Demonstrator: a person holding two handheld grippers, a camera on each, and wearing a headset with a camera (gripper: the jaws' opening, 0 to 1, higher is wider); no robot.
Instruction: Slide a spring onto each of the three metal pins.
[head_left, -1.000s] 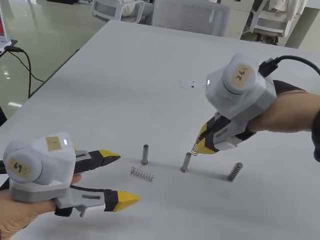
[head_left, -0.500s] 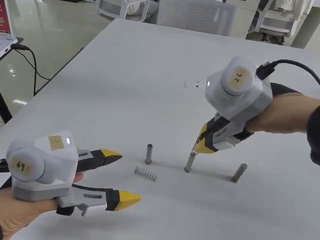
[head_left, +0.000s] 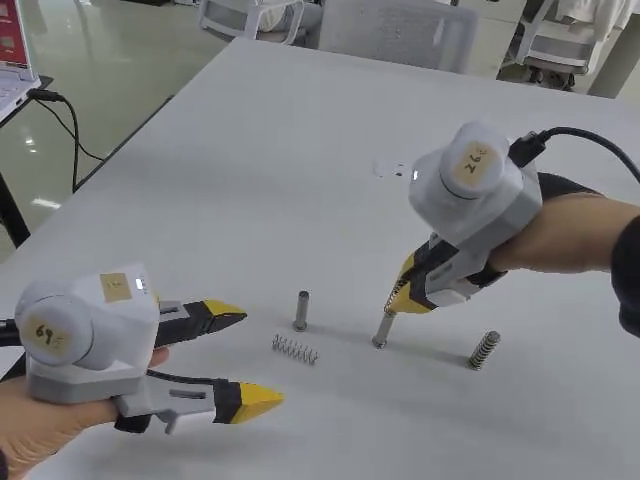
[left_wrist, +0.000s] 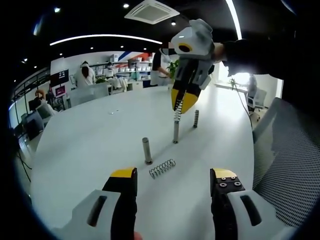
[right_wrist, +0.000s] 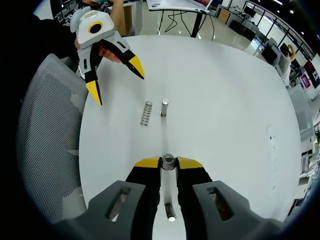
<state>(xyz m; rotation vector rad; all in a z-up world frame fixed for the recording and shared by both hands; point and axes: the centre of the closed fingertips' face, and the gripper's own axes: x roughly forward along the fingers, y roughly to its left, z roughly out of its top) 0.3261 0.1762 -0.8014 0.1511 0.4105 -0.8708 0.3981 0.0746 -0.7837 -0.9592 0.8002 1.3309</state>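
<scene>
On the left, the left gripper (head_left: 258, 358) is held low over the table (head_left: 250, 150), jaws spread wide and nothing gripped. Just ahead of it a loose spring (head_left: 296, 349) is seen lying flat, beside the bare left pin (head_left: 301, 310). At centre, the middle pin (head_left: 382, 328) is being addressed: the right gripper (head_left: 397, 301) is clamped on a second spring (left_wrist: 177, 116), whose lower end is poised at the pin's top. Whether it is threaded on yet cannot be told. Farther right, the right pin (head_left: 484, 350) looks already sleeved. So pin two is judged to be in hand. Next, the second spring must be kept in line with the pin, lowered and released, and the loose spring fetched for the left pin.
</scene>
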